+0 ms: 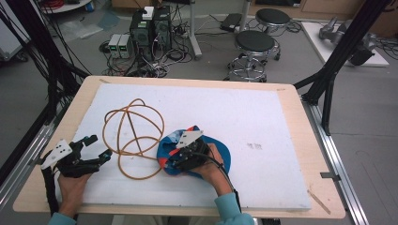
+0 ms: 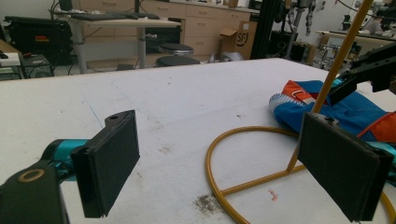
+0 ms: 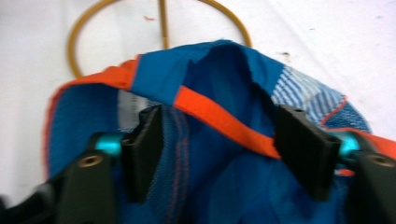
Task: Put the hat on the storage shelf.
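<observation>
"SF" — on cardboard box

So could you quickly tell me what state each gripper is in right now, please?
Left gripper: open, holding nothing, above the wire frame.
Right gripper: open, jaws straddling the blue cloth, not yet pressing on it.

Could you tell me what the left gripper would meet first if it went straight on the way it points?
Probably the yellow wire frame: the left gripper stands open, aimed across the white board, with the frame's loop just ahead. The blue cloth lies beyond, to the right. Depth is uncertain.
</observation>
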Available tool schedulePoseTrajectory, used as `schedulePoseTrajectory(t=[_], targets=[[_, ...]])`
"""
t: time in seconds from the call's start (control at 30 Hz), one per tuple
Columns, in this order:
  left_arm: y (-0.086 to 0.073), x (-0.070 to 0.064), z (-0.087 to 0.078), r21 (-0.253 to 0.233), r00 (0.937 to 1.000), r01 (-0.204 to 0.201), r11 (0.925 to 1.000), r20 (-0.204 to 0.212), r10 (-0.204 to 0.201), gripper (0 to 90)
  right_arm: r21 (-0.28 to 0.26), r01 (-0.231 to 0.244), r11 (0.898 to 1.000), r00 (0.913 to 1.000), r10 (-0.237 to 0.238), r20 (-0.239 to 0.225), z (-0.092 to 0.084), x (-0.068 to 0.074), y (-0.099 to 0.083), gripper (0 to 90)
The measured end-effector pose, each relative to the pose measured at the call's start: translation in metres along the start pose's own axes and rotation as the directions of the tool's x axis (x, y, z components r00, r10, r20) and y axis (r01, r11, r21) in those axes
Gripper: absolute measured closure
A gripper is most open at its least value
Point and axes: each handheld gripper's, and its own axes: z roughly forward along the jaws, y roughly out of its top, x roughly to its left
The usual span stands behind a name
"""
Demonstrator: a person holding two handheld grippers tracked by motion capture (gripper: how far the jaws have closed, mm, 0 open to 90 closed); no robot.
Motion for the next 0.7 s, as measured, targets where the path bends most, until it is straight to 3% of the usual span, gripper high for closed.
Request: schedulePoseTrajectory(t=[0.2,0.33,0.37,0.4,0.43,0.5,0.57,0.63,0.7], targets=[[0.0,0.0,0.0,0.0,1.0,0.001,1.0,0.0,-0.001,13.4,0.01,0.004,1.0,0.999,-0.005,0.045,0.003,-0.002,0.002,46.0],[0.0,0.0,0.0,0.0,1.0,0.0,1.0,0.001,0.0,13.4,0.013,-0.049,0.999,0.9957,0.048,0.079,0.005,-0.005,0.002,47.3],[0.0,0.0,0.0,0.0,1.0,0.0,1.0,0.001,0.0,13.4,0.009,-0.059,0.998,0.9948,0.058,0.084,0.006,-0.005,0.002,55.1],[0.0,0.0,0.0,0.001,1.0,0.0,1.0,0.0,0.0,13.4,0.009,-0.057,0.998,0.9983,0.057,0.015,0.006,-0.006,0.002,60.0],[0.0,0.0,0.0,0.001,1.0,0.001,1.0,0.001,-0.001,13.4,0.01,-0.054,0.998,0.9985,0.054,0.005,0.008,-0.005,0.002,59.9],[0.0,0.0,0.0,-0.001,1.0,0.004,1.0,0.002,-0.004,13.4,0.031,-0.016,0.999,0.9992,0.015,0.037,0.011,-0.002,0.004,59.9],[0.0,0.001,0.0,-0.001,1.0,0.005,1.0,0.003,-0.005,13.4,0.031,-0.016,0.999,0.9992,0.014,0.036,0.012,-0.001,0.004,61.5],[0.0,0.001,0.0,0.0,1.0,0.003,1.0,0.003,-0.003,13.4,0.036,-0.008,0.999,0.9991,0.007,0.042,0.013,-0.001,0.005,73.9],[0.0,0.001,0.0,-0.001,1.0,0.004,1.0,0.004,-0.003,13.4,0.034,-0.009,0.999,0.999,0.008,0.043,0.013,-0.001,0.005,77.8]])
